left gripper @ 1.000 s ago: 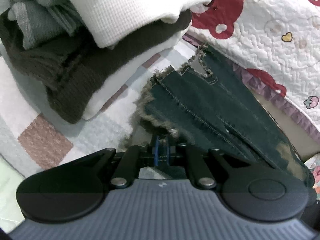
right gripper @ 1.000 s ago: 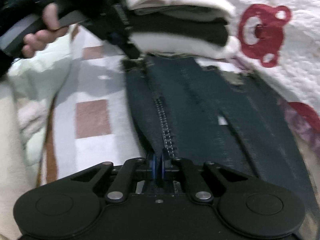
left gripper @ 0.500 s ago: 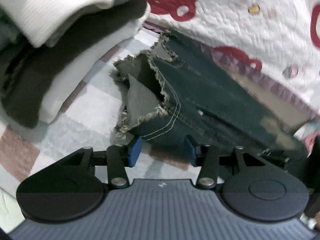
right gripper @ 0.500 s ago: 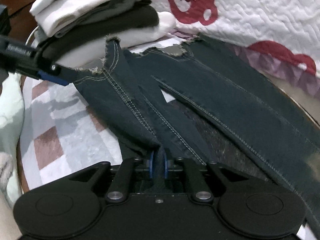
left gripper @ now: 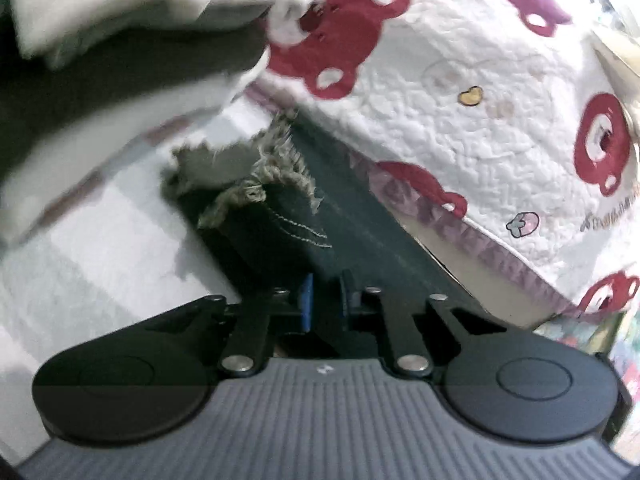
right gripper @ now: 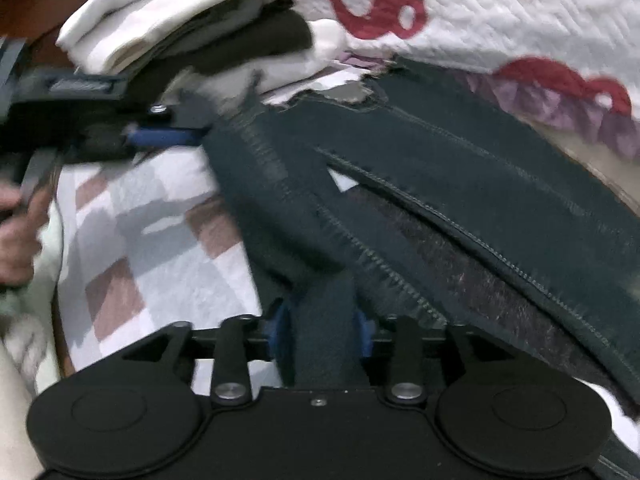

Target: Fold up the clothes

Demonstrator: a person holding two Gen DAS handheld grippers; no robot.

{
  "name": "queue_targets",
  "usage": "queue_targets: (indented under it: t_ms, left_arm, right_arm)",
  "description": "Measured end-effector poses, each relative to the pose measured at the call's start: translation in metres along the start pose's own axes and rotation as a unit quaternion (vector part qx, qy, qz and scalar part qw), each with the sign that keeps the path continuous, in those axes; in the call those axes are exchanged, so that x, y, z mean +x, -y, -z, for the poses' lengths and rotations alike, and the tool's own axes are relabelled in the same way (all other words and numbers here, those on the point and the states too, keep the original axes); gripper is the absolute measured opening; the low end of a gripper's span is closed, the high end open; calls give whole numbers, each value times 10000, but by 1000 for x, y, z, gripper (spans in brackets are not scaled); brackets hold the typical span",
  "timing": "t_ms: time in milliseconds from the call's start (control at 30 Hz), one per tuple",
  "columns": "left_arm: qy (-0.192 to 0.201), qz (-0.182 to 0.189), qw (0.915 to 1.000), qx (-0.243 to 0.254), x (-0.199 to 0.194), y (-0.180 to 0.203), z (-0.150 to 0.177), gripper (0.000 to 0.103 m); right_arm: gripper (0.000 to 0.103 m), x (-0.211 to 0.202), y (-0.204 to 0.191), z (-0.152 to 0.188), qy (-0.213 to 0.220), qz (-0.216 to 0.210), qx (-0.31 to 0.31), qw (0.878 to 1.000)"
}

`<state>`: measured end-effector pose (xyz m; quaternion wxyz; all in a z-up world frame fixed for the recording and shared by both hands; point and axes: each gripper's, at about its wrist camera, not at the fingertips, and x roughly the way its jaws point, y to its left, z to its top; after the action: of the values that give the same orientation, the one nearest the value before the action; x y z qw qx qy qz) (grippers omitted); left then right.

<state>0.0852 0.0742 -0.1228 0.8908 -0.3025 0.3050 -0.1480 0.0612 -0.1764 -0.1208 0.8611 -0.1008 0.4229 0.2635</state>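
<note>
The jeans (right gripper: 460,184) lie stretched across a checked blanket (right gripper: 160,248) on the bed, dark denim with pale stitching, the legs running side by side with a slit of blanket showing between them. Their frayed hems (left gripper: 256,184) point toward a stack of folded clothes (right gripper: 192,28), white and dark layers, which sits just beyond the hem end.

The right claw (right gripper: 320,336) has its blue pads apart, a thick fold of denim filling the gap between them; whether the pads press on it I cannot tell through the blur.

The left claw (left gripper: 326,296) sits low over one leg near the frayed hem. Its jaws stand narrow with denim between them, though I cannot tell if they actually pinch it. From the right wrist view the left claw (right gripper: 176,136) reaches in from the left edge, its tip touching the side of the jeans, and the left hand (right gripper: 16,236) grips the handle behind it.

A white quilt (left gripper: 480,80) printed with red bears lies along the far side of the jeans, its purple trim close to the denim.
</note>
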Motion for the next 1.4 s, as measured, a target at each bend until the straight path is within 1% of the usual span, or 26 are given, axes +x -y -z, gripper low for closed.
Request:
queue_targets:
  t_ms: [100,167,233,333,433,467,533,600,700,800,833,867,900,933,967,1000,1067,1100,1167,1200,1233,1267,1300,1333,1367,1400]
  left_arm:
    - [113,-208,9992,321,-5,11,-8,4]
    - [132,-226,9992,299,-8,12,-11,4]
    - [69,-254,9994,206,-9,10,-10,5]
    - [-85,-615,9980,90,-9,5,-10,7]
    - [-217,-766,9963,-330,-13,-7,-11,10]
    - [-234,-727,9958,-514,-15,-12,-12,11]
    - [-229,-574,9943,-866,-15,-21,-11,22]
    - [-239,-477,9920,-1140,-14,-29,-9,25]
    - [-331,-519,9905,-1232,-8,-33,-6,26]
    - [-438,-590,9903,-1181,-2,-33,-2,26]
    - [-474,-614,9902,-1164,0,-32,-1,26]
    - [-501,-642,9902,-1133,1,-31,-1,26]
    - [-529,-682,9903,-1091,1,-30,-1,26]
    - [-551,-717,9903,-1056,1,-28,-1,26]
    - [-560,-741,9904,-1027,1,-27,-2,26]
    - [-551,-755,9905,-1013,0,-27,-2,26]
    - [-503,-767,9906,-1015,-2,-27,-4,28]
    - [-485,-783,9905,-1018,-3,-27,-4,29]
    - [-451,-816,9905,-1015,-4,-28,-5,29]
    - [-441,-833,9905,-1000,-5,-28,-5,29]
    - [-430,-849,9906,-986,-6,-28,-6,29]
    - [-424,-859,9906,-973,-6,-28,-6,29]
    - [-426,-867,9907,-953,-7,-27,-7,29]
    - [-432,-880,9909,-926,-7,-26,-8,29]
    - [-446,-903,9910,-886,-7,-25,-9,29]
    - [-468,-941,9911,-821,-8,-24,-10,29]
  right_arm:
    - [50,-7,-22,8,-18,109,-763,9970]
    - [50,-7,-26,7,80,371,-1014,9941]
    - [50,-7,-29,7,187,649,-1238,9900]
    - [50,-7,-34,5,347,1064,-1572,9812]
    - [47,-8,-30,-5,641,1565,-1901,9671]
    - [47,-11,-24,-11,747,1637,-1798,9671]
    - [47,-14,-10,-21,780,1583,-1368,9748]
    - [45,-14,1,-26,745,1459,-1087,9805]
    - [45,-16,-5,-21,737,1220,-1274,9816]
    - [46,-17,-18,-13,791,575,-1498,9839]
    - [46,-14,-22,-11,713,450,-1578,9839]
    - [49,-10,-26,-10,612,349,-1661,9836]
    - [56,-6,-29,-9,571,370,-1774,9818]
    - [60,0,-32,-10,555,500,-1927,9784]
    - [67,6,-36,-11,541,650,-2087,9743]
    - [68,10,-42,-12,537,850,-2299,9680]
    - [68,9,-58,-16,639,950,-2736,9550]
    - [68,6,-64,-19,720,889,-2792,9534]
    - [68,-4,-69,-27,836,453,-2563,9619]
    - [65,-9,-71,-30,891,220,-2432,9656]
    - [64,-9,-75,-30,844,136,-2467,9653]
    - [60,-8,-79,-29,775,87,-2540,9641]
    - [52,-6,-83,-28,704,39,-2613,9627]
    - [48,-1,-87,-26,611,81,-2755,9593]
    - [40,4,-87,-24,524,176,-2869,9564]
    - [26,10,-86,-22,441,278,-2973,9534]
